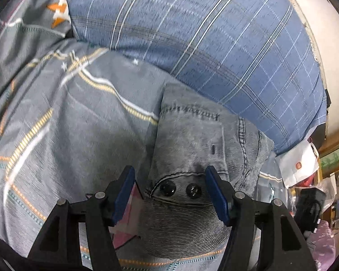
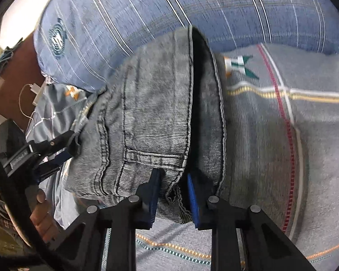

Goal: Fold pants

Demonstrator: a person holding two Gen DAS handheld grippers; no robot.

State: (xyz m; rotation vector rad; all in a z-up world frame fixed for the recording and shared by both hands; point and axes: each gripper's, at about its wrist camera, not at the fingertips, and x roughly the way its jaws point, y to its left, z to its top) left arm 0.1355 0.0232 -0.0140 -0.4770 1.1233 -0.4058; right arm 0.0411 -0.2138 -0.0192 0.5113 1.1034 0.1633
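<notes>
grey denim pants mid-fold on the bed, one gripper at each end of the bundle

the pants [image 1: 192,140] lie already doubled on the grey striped bedsheet [image 1: 67,124], just below a blue plaid pillow [image 1: 192,33]. the waistband with its two dark buttons sits between the spread fingers [image 1: 126,194] of the left gripper [image 1: 169,194], which do not look pressed onto it. the right gripper [image 2: 173,197] has its fingers [image 2: 193,201] narrowed around a hemmed edge, apparently pinching it. judged from this, a further fold is in hand; the next move calls for the left fingers to close on the waistband, then both ends carried over evenly.
</notes>
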